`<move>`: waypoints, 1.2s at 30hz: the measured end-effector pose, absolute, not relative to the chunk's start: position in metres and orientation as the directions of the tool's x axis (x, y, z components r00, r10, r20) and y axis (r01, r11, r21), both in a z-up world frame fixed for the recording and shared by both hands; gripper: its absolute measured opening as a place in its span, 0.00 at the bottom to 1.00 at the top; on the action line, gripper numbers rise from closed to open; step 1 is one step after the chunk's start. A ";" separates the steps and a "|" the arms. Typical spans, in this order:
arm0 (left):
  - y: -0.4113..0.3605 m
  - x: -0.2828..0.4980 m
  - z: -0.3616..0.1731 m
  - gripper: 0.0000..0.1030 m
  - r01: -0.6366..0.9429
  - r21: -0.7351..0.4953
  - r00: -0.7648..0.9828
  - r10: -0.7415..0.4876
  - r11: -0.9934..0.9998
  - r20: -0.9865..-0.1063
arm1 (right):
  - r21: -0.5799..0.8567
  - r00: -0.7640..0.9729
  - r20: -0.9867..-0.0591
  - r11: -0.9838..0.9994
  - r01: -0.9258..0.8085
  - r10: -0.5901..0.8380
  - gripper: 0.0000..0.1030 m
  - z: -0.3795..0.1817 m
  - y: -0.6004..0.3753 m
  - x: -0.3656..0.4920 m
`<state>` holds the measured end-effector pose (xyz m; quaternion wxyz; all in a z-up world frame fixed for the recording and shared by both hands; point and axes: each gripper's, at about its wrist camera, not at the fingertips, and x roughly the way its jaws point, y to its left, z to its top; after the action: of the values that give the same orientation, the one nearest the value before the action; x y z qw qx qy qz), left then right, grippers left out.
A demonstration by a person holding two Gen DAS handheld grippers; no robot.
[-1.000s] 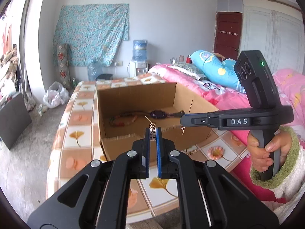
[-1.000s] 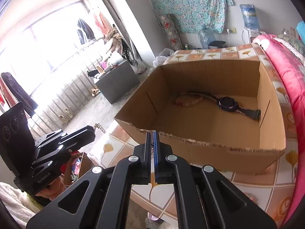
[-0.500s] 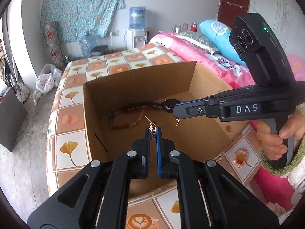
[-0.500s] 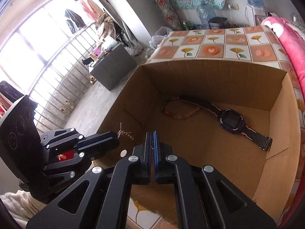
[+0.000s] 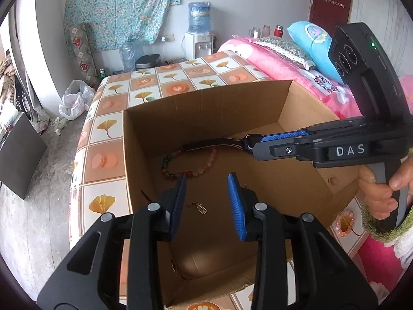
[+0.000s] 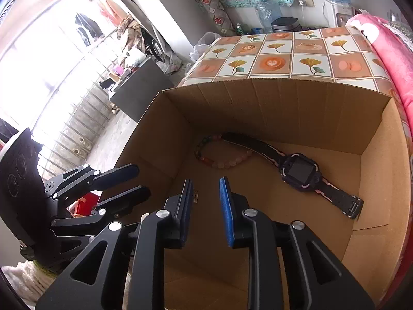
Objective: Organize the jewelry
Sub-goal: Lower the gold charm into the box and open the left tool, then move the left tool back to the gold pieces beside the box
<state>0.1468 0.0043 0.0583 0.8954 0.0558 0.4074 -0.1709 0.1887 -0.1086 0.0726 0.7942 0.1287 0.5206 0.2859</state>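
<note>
Cardboard box (image 5: 304,103) holds the jewelry.
Both the left gripper (image 5: 206,201) and right gripper (image 6: 206,201) are opening, gripping nothing; gold chain (image 5: 200,208) lies on the floor near the box's front wall, bead bracelet (image 6: 222,159) and watch (image 6: 300,170) toward its back wall.

On the table (image 5: 108,129) stands the box (image 6: 284,98), holding the bracelet (image 6: 222,164) left of the watch (image 6: 300,169), with the necklace (image 5: 198,206) nearer.

watch strap (image 5: 214,143) partly hidden behind tool (image 5: 258,146)
</note>
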 end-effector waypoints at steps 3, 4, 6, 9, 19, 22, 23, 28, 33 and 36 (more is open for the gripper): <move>0.012 0.134 0.068 0.35 0.340 -0.063 0.636 -0.279 0.938 -0.719 | 0.495 0.331 -0.739 0.806 -0.325 0.587 0.26 0.084 -0.116 0.181; 0.016 0.127 0.073 0.37 0.339 -0.077 0.647 -0.291 0.938 -0.705 | 0.492 0.345 -0.732 0.806 -0.329 0.587 0.27 0.090 -0.118 0.177; 0.024 0.113 0.082 0.42 0.343 -0.103 0.667 -0.320 0.934 -0.673 | 0.489 0.373 -0.715 0.804 -0.337 0.591 0.30 0.102 -0.123 0.169; 0.037 0.086 0.094 0.50 0.349 -0.122 0.701 -0.345 0.929 -0.624 | 0.477 0.417 -0.690 0.805 -0.353 0.591 0.38 0.123 -0.129 0.152; 0.057 0.014 0.083 0.78 0.335 -0.207 0.722 -0.392 0.919 -0.571 | 0.532 0.531 -0.573 0.776 -0.338 0.624 0.51 0.156 -0.160 0.063; 0.058 0.007 0.061 0.81 0.302 -0.241 0.691 -0.385 0.923 -0.612 | 0.568 0.529 -0.585 0.776 -0.274 0.615 0.52 0.139 -0.172 0.041; 0.056 0.004 0.053 0.81 0.286 -0.231 0.682 -0.367 0.930 -0.632 | 0.569 0.523 -0.602 0.784 -0.250 0.604 0.52 0.131 -0.175 0.037; 0.041 0.005 0.008 0.81 0.244 -0.165 0.609 -0.283 0.956 -0.741 | 0.471 0.466 -0.759 0.877 -0.089 0.455 0.52 0.083 -0.190 0.013; 0.026 0.011 -0.026 0.81 0.230 -0.124 0.546 -0.234 0.965 -0.805 | 0.410 0.385 -0.833 0.911 -0.052 0.397 0.52 0.047 -0.182 -0.008; 0.023 0.014 -0.035 0.81 0.224 -0.118 0.534 -0.223 0.967 -0.816 | 0.393 0.366 -0.845 0.917 -0.071 0.391 0.52 0.036 -0.173 -0.018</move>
<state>0.0140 0.0229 -0.0347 0.8757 0.0003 0.4658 -0.1277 -0.0184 -0.1726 0.0361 0.8134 0.1465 0.5447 0.1419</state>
